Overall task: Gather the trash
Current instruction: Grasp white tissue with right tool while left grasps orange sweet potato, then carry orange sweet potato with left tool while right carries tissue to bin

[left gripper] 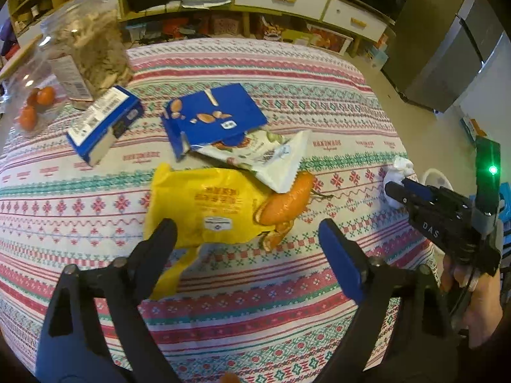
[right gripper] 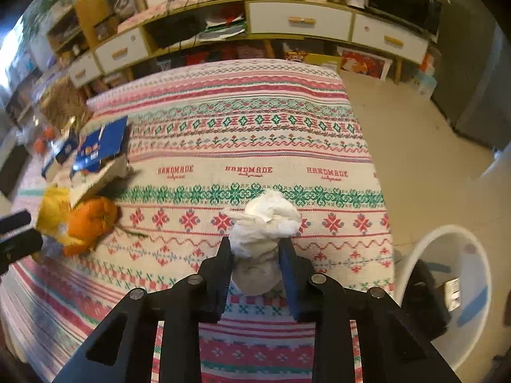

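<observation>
Under your grippers lies a striped, knitted-pattern tablecloth (right gripper: 255, 146) printed "HANDMADE", with a white bin (right gripper: 460, 290) on the floor just past its right edge and a low cabinet (right gripper: 300, 22) with white drawers at the far wall. Your right gripper (right gripper: 257, 255) is clamped on a crumpled white tissue (right gripper: 265, 223) near the table's right edge — its jaws pressing both sides. Your left gripper (left gripper: 247, 236) hangs wide apart over a yellow wrapper (left gripper: 204, 204) and orange peel (left gripper: 287, 204), holding nothing — beyond lie a white packet (left gripper: 265, 156) and blue boxes (left gripper: 214, 115); their print is unreadable.
</observation>
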Demonstrator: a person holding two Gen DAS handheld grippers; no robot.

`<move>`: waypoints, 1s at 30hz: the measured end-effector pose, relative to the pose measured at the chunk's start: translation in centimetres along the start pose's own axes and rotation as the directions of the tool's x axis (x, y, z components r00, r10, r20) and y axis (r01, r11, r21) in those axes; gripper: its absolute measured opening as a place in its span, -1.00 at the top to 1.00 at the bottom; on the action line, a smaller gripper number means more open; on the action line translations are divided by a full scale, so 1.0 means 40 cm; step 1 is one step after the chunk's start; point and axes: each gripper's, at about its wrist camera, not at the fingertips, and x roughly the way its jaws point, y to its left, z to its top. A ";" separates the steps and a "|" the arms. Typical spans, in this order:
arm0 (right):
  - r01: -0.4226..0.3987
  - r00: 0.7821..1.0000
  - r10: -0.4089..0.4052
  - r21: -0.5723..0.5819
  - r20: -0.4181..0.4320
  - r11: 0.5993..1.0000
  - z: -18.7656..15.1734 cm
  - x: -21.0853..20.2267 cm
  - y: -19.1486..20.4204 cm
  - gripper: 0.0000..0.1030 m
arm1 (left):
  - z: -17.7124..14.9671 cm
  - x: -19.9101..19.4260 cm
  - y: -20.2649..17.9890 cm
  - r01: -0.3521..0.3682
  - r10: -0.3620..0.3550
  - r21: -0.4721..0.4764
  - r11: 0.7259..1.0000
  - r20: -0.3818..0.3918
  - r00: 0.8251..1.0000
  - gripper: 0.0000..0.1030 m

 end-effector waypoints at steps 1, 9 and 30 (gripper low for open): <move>-0.006 1.000 0.006 -0.001 -0.004 1.000 -0.002 -0.006 0.000 0.47 | 0.001 0.006 -0.005 0.007 -0.007 0.004 1.000 -0.005 1.000 -0.65; -0.007 1.000 0.007 -0.002 0.030 1.000 -0.019 -0.089 -0.031 0.47 | 0.008 0.058 -0.058 0.032 -0.031 0.078 0.996 -0.022 0.999 -0.28; 0.006 0.999 -0.009 0.053 0.053 0.999 -0.090 -0.224 -0.175 0.47 | 0.004 0.007 -0.196 0.068 -0.070 0.089 0.994 0.018 0.997 0.80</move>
